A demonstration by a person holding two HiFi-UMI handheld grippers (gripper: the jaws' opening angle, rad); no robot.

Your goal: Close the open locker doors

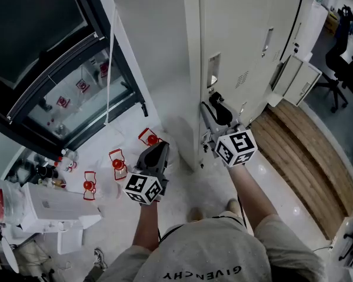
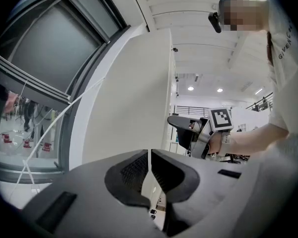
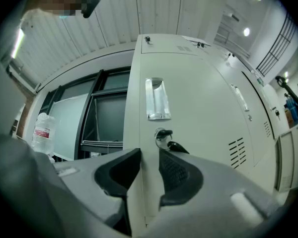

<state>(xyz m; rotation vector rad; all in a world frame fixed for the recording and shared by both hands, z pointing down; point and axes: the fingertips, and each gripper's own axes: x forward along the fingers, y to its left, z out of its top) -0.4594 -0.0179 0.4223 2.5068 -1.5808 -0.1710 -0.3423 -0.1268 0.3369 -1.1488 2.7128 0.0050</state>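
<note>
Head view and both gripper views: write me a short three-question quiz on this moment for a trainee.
1. True or false: the left claw is holding a key.
2. What sticks out of the near locker door just above the right claw? A) a key B) a padlock C) a cord
3. Fill in: in the head view, the far locker door stands ___.
Key: 1 false, its jaws are together with nothing between them; 2 A; 3 open.

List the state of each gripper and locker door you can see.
near locker door: closed or almost; cannot tell which.
far locker door: open.
key: in the near locker door's lock.
left gripper: shut, empty.
right gripper: open, at the near locker door's left edge.
</note>
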